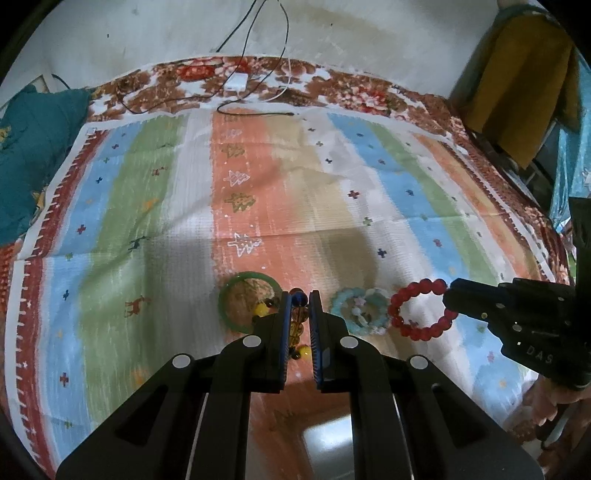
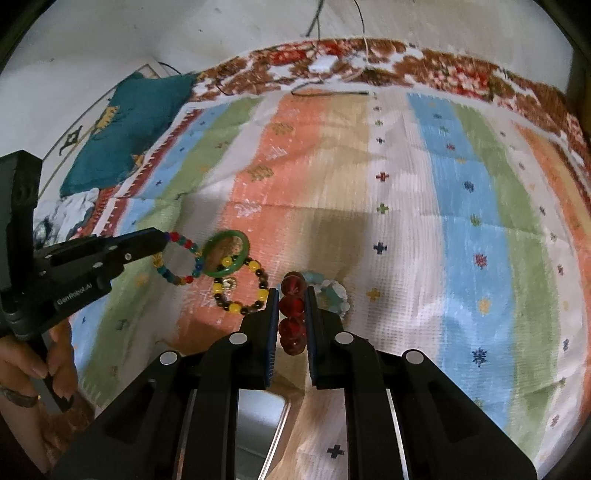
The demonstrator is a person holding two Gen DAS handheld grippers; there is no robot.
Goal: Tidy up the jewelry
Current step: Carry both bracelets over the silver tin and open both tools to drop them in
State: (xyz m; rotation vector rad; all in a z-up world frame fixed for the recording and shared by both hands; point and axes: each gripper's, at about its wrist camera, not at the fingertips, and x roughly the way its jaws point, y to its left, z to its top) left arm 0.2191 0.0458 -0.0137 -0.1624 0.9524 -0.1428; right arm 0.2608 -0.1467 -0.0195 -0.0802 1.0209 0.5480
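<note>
Across the bed lies a striped cloth [image 1: 258,192] in bands of blue, green, white, orange and tan, printed with small crosses, trees and deer, spread over a brown floral blanket [image 1: 332,85]. A pale wall [image 1: 147,33] stands behind. Black and white cables [image 1: 255,44] hang down it to a white adapter [image 1: 236,82] on the blanket. A teal pillow [image 2: 129,125] sits at the far left corner, and a mustard cloth [image 1: 524,88] hangs at the right.

On the cloth rest a green bangle [image 2: 226,258], a yellow-and-black bead bracelet [image 2: 240,291] partly overlapping it, and a pale blue-and-white bracelet [image 1: 359,311], which the right wrist view mostly hides behind the fingers. Motion blur softens the far cloth. A shiny rectangular object [image 2: 258,435] below the grippers is cut off and cannot be identified.

The left gripper [image 1: 299,299] points steeply down, its jaws nearly together and clamped on a multicolour bead bracelet [image 2: 181,258], which hangs as a loop from the tips beside the bangle. The right gripper [image 2: 291,291] also points steeply down, jaws narrowly apart and pinching a red bead bracelet [image 1: 421,310], whose loop hangs free just right of the pale bracelet. A hand [image 2: 33,362] wearing a ring grips the left gripper's handle
</note>
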